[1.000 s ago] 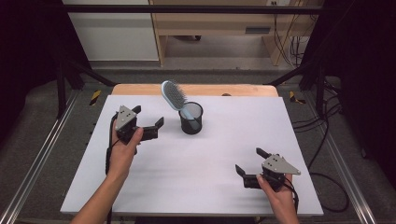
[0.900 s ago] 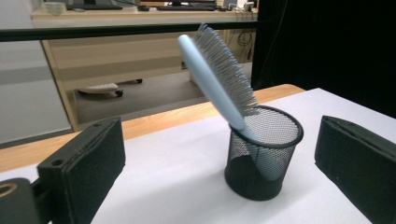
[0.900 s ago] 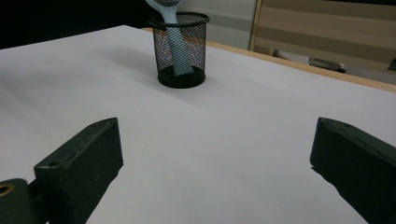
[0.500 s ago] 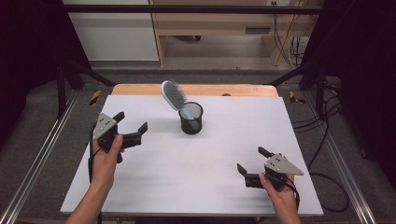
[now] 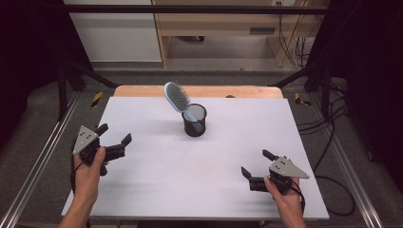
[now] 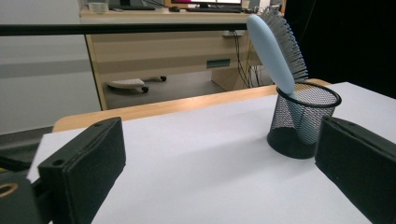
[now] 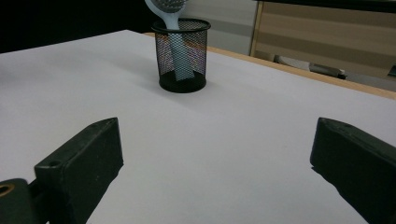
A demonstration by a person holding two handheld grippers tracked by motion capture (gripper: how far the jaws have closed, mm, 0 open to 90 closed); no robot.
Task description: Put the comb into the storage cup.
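Blue hairbrush tilted in mesh cup

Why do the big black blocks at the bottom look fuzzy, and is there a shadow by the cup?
In the left gripper view, the close jaws are soft while the black mesh cup is sharper; in the right gripper view, a faint shadow lies left of it; in the high view, the white table is evenly lit.

Hairbrush head cut off by top edge; handle end veiled inside mesh cup.
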